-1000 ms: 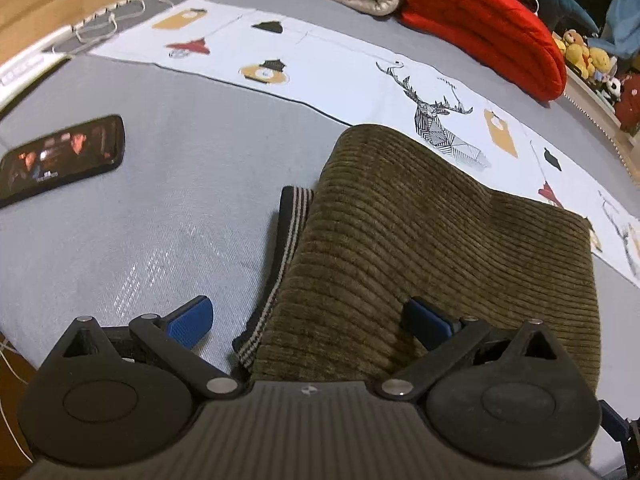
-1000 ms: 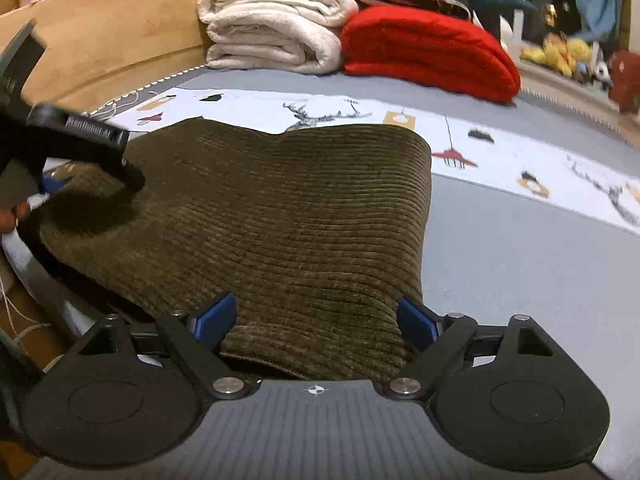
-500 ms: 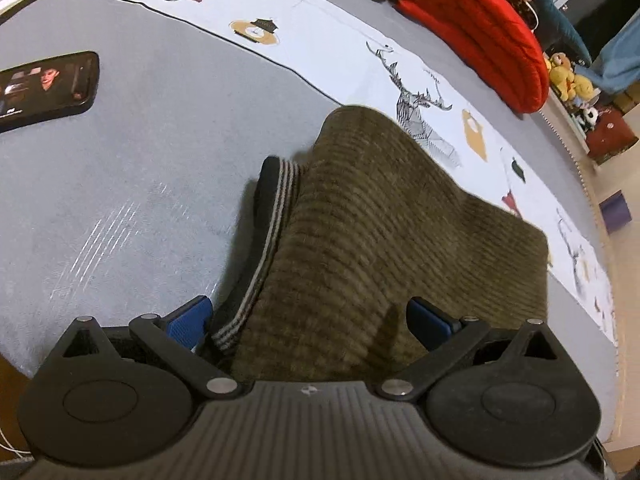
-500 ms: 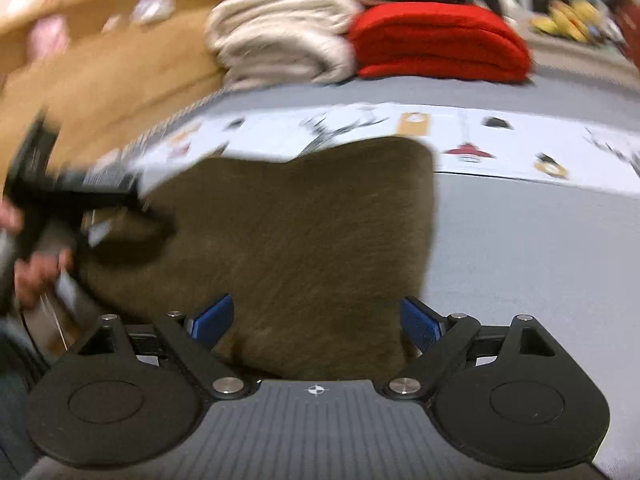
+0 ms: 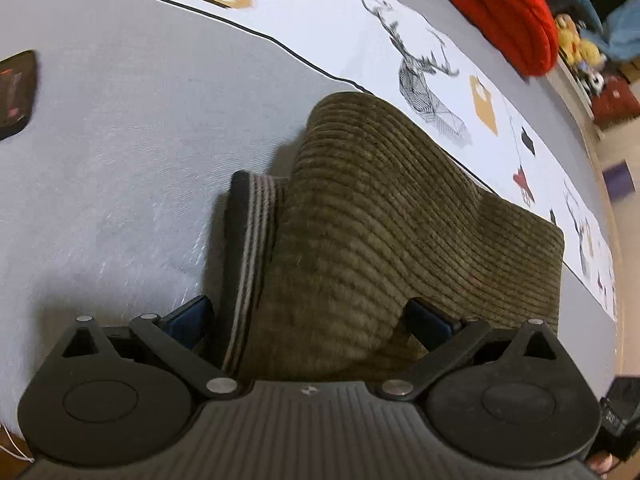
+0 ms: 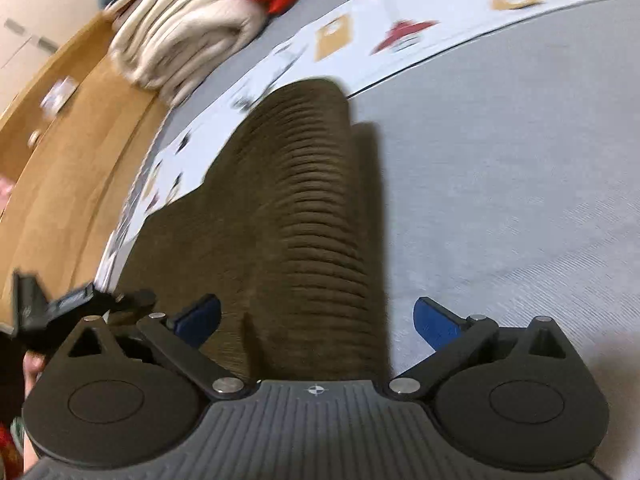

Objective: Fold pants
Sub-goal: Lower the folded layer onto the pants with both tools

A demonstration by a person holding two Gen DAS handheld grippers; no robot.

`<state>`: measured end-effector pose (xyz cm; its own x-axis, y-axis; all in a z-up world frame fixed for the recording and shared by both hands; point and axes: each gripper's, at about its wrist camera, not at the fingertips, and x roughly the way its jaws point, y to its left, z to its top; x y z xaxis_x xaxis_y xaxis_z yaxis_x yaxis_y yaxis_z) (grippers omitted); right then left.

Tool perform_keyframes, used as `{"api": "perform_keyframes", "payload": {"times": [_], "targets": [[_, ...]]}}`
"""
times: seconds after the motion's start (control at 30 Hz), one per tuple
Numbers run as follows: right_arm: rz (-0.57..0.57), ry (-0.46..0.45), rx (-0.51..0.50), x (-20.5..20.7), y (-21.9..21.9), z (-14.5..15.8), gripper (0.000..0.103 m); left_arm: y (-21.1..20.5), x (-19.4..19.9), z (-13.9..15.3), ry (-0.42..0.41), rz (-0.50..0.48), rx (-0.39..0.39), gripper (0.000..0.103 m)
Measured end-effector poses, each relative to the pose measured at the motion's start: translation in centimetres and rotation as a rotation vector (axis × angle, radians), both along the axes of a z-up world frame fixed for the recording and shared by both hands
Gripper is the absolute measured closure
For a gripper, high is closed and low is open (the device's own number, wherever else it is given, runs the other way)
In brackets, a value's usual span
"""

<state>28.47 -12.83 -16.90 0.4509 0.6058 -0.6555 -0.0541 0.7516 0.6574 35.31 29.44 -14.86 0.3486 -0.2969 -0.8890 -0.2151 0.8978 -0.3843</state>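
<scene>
the olive corduroy pants (image 5: 384,232) lie folded on the grey bed (image 5: 132,128), near its front edge, their striped waistband (image 5: 250,248) showing at the left. the left gripper (image 5: 310,322) stands with fingers apart around the near fold; the right gripper (image 6: 316,318) likewise spread over the cloth, though blur makes contact hard to judge. a phone (image 5: 14,94) lies at the bed's left edge.

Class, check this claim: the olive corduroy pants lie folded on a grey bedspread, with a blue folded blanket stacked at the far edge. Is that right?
Not quite. The folded blanket is red, not blue, as the left wrist view shows. The rest holds: the olive corduroy pants lie folded on the grey bedspread.
</scene>
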Motion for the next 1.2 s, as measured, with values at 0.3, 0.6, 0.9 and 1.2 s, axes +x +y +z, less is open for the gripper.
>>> {"api": "perform_keyframes", "payload": {"times": [0.3,0.6,0.9,1.2], "targets": [[0.038,-0.068,0.059,1.1,1.1,-0.3,0.000,-0.7,0.4,-0.2,0.009,0.013,0.015,0.000],[0.008,-0.088,-0.039,0.9,1.7,0.0,0.047,-2.4,0.4,1.0,-0.084,-0.039,0.111,0.008],[0.050,-0.117,-0.128,1.3,2.9,1.2,0.060,-2.3,0.7,1.1,-0.069,-0.032,0.117,0.009],[0.029,-0.131,-0.109,1.9,1.2,2.6,0.070,-4.8,1.4,1.8,-0.096,-0.031,0.161,0.010]]}}
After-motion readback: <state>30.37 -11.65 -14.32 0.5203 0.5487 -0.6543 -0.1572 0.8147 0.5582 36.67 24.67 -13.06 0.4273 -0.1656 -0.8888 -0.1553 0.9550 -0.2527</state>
